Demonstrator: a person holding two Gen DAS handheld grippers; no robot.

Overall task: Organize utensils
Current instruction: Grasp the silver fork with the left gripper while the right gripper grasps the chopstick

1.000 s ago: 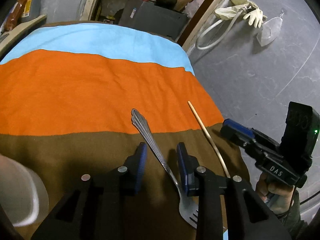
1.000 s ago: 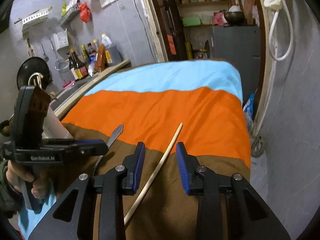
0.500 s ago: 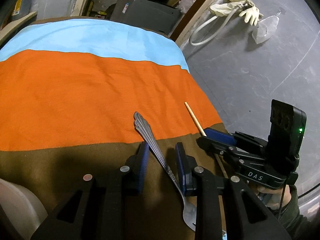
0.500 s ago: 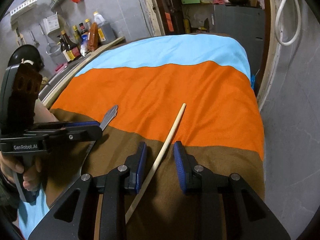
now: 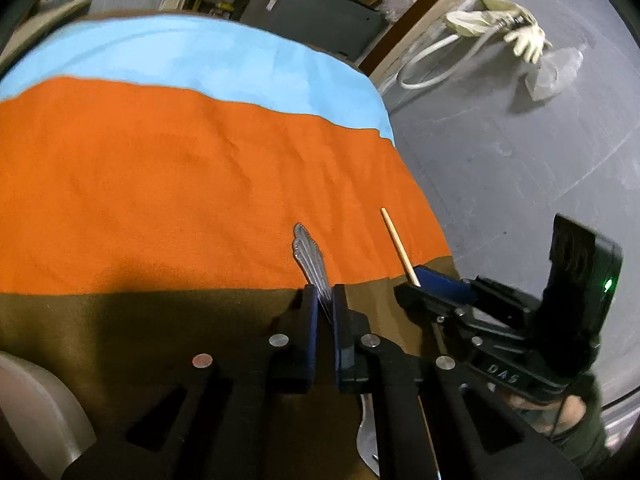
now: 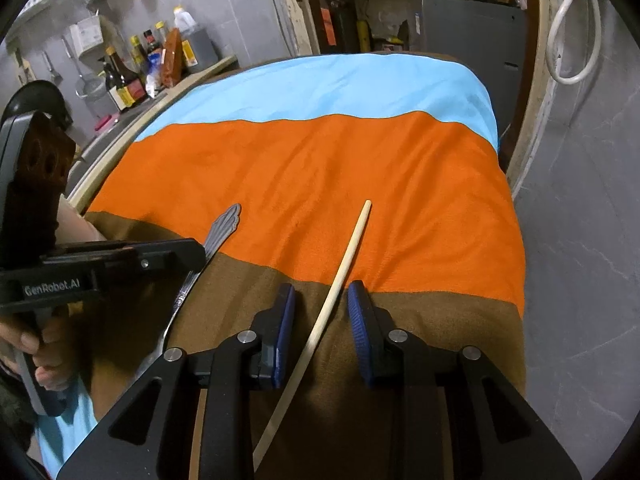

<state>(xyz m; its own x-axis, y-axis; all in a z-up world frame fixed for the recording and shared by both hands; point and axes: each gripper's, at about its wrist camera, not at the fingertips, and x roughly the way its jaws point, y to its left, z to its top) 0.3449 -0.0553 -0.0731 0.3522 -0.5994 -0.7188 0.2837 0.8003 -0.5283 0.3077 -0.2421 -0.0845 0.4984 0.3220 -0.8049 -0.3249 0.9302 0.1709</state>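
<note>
Pinching the fork (image 5: 310,258) handle thinly, the left tongs (image 5: 323,298) risked it twisting free; the right tongs (image 6: 321,300) sat spread astride the chopstick (image 6: 348,256), ungripped.

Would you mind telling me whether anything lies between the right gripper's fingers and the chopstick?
Nothing visible does. The right gripper is open, and the chopstick lies bare on the cloth between its fingers.
</note>
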